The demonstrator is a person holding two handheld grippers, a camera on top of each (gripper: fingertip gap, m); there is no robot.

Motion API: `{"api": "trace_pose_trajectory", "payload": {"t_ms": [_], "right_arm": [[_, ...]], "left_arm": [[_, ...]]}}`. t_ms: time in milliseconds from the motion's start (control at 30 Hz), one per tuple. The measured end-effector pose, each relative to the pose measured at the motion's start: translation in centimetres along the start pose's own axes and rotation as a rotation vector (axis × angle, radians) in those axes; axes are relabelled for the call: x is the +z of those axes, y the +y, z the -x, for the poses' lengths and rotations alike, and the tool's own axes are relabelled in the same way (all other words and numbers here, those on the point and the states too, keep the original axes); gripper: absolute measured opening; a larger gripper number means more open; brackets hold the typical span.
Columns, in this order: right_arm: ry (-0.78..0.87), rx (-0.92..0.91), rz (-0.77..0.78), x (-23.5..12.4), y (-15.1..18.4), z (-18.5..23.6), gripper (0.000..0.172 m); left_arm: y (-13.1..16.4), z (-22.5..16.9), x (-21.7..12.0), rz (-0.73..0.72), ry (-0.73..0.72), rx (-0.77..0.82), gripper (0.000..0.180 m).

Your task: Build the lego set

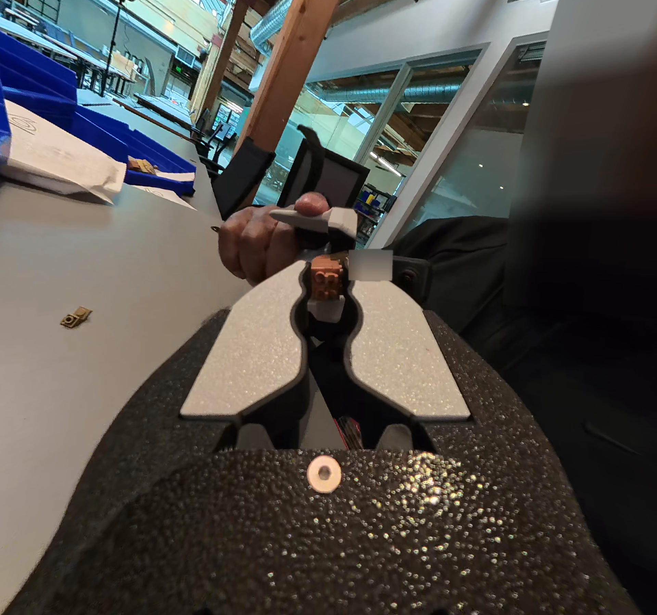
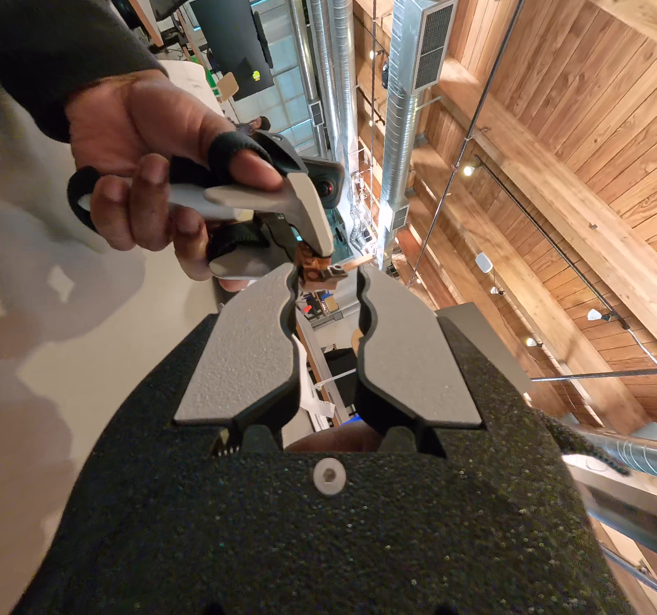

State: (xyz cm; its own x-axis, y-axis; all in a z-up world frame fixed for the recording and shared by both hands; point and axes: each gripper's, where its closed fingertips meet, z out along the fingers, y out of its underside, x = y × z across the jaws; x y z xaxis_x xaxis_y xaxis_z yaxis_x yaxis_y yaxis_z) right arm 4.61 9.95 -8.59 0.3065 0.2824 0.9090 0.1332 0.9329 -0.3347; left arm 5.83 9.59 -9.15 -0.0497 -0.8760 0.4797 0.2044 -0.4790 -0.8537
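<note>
The left claw [image 1: 325,283] is narrow and clamped on a small brown stack of toy bricks [image 1: 326,280]; both pads press against its sides. The stack is held in the air beyond the surface [image 1: 106,278] edge, in front of the person's dark jacket [image 1: 480,278].

The right claw [image 2: 327,280] stands wide, with nothing clamped. Its left fingertip [image 2: 284,278] sits just beside the brick stack [image 2: 313,271], while the right fingertip is well apart from it. A dark grey brick [image 2: 336,272] projects from the stack into the gap between the fingertips.

In the right wrist view, the person's left hand [image 2: 142,157] grips the handle of the left claw. In the left wrist view, the right hand [image 1: 256,242] shows just behind the stack.

On the surface lie a loose tan brick [image 1: 76,317], white paper sheets [image 1: 53,161] and blue bins [image 1: 106,129].
</note>
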Motion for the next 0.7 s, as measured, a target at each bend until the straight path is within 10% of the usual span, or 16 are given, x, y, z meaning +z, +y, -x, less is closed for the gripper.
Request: {"api": "trace_pose_trajectory", "payload": {"t_ms": [700], "right_arm": [[-0.138, 0.087, 0.044, 0.2, 1.6, 1.8, 0.02]], "left_arm": [[0.6, 1.3, -0.2, 0.045, -0.119, -0.112, 0.015]]}}
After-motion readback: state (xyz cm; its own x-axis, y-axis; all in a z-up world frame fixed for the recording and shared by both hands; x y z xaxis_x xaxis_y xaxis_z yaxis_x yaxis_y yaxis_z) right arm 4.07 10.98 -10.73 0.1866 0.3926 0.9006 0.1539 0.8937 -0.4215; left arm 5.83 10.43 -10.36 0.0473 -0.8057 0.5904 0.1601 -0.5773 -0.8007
